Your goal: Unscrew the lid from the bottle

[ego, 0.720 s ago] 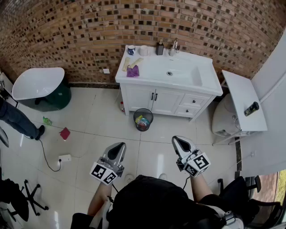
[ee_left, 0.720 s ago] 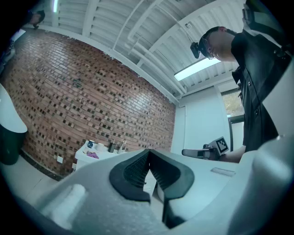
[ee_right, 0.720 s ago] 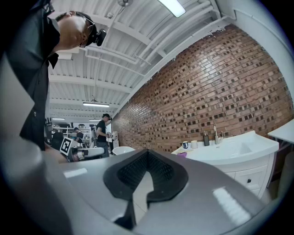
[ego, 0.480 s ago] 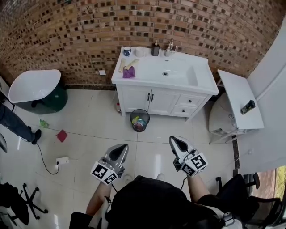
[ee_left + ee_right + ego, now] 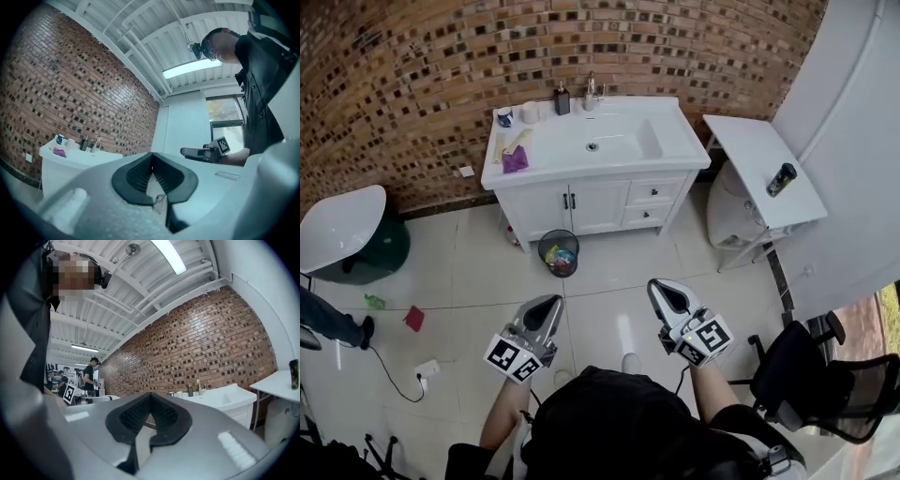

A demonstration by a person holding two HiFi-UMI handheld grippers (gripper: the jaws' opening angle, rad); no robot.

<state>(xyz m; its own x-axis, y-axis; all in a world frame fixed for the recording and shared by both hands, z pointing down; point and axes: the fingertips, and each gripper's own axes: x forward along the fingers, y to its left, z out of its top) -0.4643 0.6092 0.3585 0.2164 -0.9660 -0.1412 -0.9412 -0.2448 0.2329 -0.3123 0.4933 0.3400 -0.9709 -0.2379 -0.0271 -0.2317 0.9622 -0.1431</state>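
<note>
The left tongs [image 5: 547,306] and the right tongs [image 5: 662,290] were held side by side over the pale tiled floor [image 5: 469,272], near the person and well apart from each other. Both were closed tight, the ribbed pads meeting with nothing between them, as each gripper view showed.

The bottle [image 5: 781,179], a dark cylinder, stood upright on the white side surface [image 5: 748,148] at the far right, well apart from both tongs and alone there. In the right gripper view it showed at the right edge, on that same surface.

Left of that surface, against the brick wall [image 5: 412,75], stood a white vanity [image 5: 675,142] with a sunken basin. A tap [image 5: 592,88], a dark dispenser [image 5: 562,97], a cup [image 5: 503,116] and a purple cloth [image 5: 515,159] were on its far and left parts. A small waste bin [image 5: 558,253] sat on the floor just in front of the vanity. A black office chair [image 5: 825,375] was at the near right.
</note>
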